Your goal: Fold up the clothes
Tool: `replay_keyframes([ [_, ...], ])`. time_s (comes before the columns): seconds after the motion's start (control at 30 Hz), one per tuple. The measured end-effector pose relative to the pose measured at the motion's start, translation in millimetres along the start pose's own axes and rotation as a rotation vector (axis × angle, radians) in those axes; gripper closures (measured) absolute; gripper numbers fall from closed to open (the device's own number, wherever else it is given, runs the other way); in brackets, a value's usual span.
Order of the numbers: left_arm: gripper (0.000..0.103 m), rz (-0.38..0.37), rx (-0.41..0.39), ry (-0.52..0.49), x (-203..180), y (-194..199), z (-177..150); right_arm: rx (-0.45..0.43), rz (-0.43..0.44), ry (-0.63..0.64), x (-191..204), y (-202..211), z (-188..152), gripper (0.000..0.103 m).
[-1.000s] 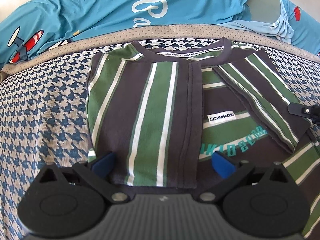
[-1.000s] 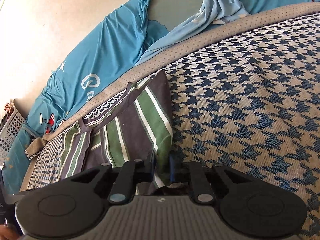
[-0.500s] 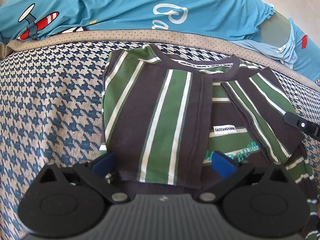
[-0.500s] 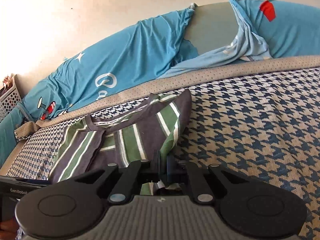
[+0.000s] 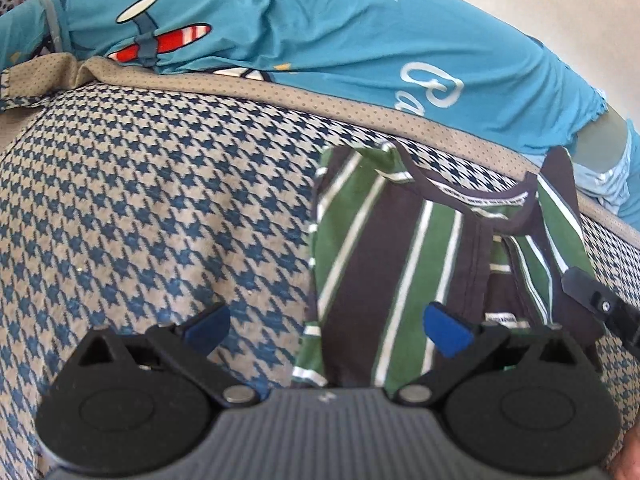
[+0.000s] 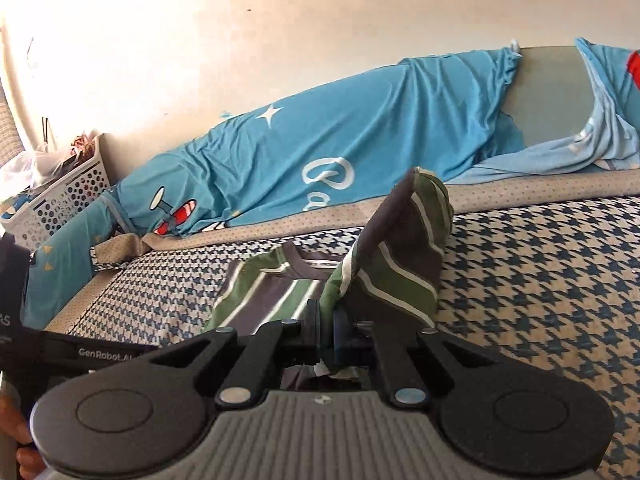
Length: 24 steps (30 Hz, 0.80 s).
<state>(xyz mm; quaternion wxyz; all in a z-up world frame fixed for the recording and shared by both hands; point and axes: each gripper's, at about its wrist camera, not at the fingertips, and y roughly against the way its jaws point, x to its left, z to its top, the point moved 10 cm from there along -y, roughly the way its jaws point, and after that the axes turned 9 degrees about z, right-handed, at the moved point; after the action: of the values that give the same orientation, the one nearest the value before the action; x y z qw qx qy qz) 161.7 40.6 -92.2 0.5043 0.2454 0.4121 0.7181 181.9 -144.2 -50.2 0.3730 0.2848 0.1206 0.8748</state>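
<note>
A green, dark brown and white striped shirt [image 5: 400,260] lies on a houndstooth bed cover [image 5: 160,200], its left side folded inward. My right gripper [image 6: 325,330] is shut on the shirt's right edge and holds that flap [image 6: 404,252] raised above the bed. In the left wrist view its black finger [image 5: 592,292] shows at the shirt's right side. My left gripper [image 5: 328,330] is open above the shirt's lower left edge, blue pads wide apart and pressing on nothing. Its black body [image 6: 92,354] shows low left in the right wrist view.
A blue sheet with an airplane print [image 5: 320,40] is bunched along the far edge of the bed against a pale wall. A white perforated basket [image 6: 60,200] stands at the far left. A hand [image 6: 16,436] shows at the lower left corner.
The right gripper has lifted the shirt's right flap off the bed and carried it leftward. The left gripper has shifted left, so the shirt now sits at the right of its view.
</note>
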Motion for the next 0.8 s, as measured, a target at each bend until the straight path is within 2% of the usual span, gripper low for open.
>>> replay_keyframes([
  [0.17, 0.0, -0.002, 0.031, 0.133, 32, 0, 11, 0.011, 0.059, 0.035, 37, -25, -3, 0.096],
  [0.23, 0.0, -0.006, 0.041, 0.158, 40, -1, 10, 0.018, 0.094, 0.053, 55, -35, -6, 0.096],
  [0.33, 0.0, 0.006, 0.052, 0.158, 46, -5, 8, 0.042, 0.135, 0.115, 83, -51, -17, 0.096],
  [0.43, 0.0, 0.01, 0.059, 0.155, 49, -6, 5, 0.095, 0.165, 0.124, 98, -69, -36, 0.096],
  [0.57, 0.0, 0.012, 0.067, 0.15, 50, -8, 3, 0.133, 0.165, 0.151, 104, -88, -57, 0.095],
  [0.7, 0.0, 0.017, 0.067, 0.153, 50, -8, 4, 0.145, 0.172, 0.16, 106, -93, -63, 0.095],
  [0.8, 0.0, 0.021, 0.073, 0.145, 47, -10, 3, 0.162, 0.177, 0.14, 103, -95, -66, 0.09],
])
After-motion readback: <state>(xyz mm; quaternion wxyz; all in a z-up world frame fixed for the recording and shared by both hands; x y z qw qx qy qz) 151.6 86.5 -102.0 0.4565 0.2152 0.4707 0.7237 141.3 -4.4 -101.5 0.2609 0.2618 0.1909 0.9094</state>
